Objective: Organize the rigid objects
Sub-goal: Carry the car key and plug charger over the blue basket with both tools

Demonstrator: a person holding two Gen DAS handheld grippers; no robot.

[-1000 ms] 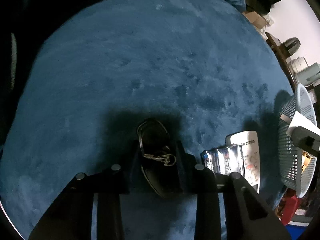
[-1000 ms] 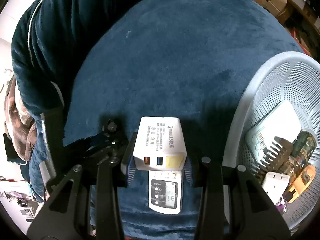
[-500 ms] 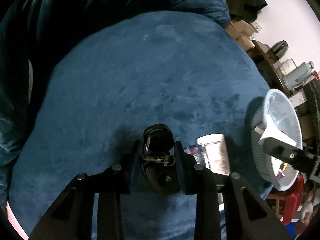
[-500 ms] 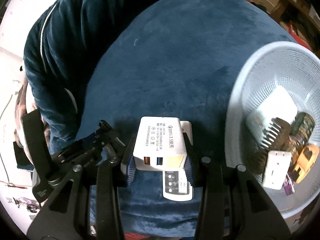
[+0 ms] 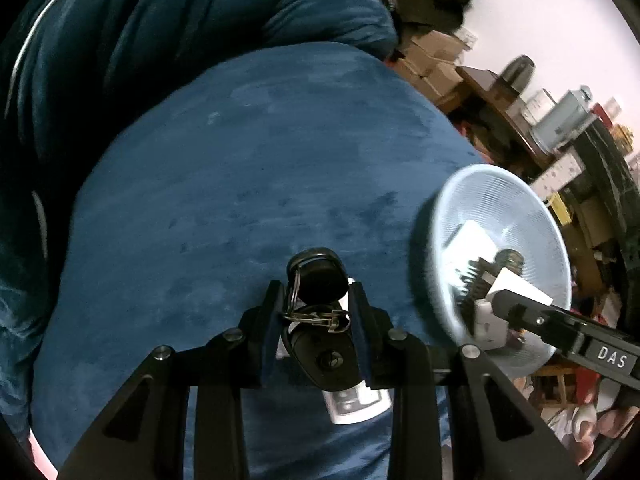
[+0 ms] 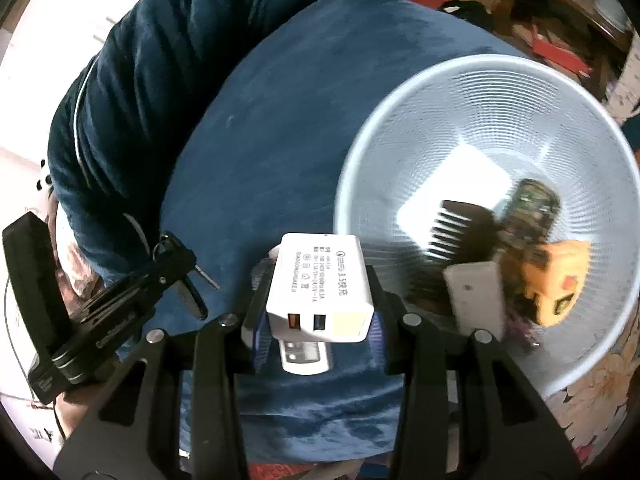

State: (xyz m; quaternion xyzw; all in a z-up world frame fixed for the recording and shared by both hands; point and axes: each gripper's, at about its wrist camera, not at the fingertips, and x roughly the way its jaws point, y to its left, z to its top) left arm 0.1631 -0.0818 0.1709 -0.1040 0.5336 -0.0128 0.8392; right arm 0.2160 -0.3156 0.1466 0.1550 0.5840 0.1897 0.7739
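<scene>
While both grippers hang above the blue cushion [image 5: 240, 184], each is clamped on an item. Left gripper [image 5: 316, 312] grips a black car key fob [image 5: 320, 344] across its body, key ring [image 5: 316, 314] dangling loose between the pads; fob looks rigid, light, smooth plastic, so mid-body is the place to pinch, ring likely to swing. Right gripper [image 6: 316, 312] squeezes a white USB charger [image 6: 320, 284] by its side faces, ports facing camera; stiff, boxy, light, slick shell, probably best held low across the flat sides. Below both lies a white remote [image 5: 356, 400] on the cushion. Right of them sits the mesh basket [image 6: 460, 92] with comb [image 6: 464, 228], orange toy [image 6: 560, 280], other bits. Both tools tilt down, side by side, right one near basket rim.
</scene>
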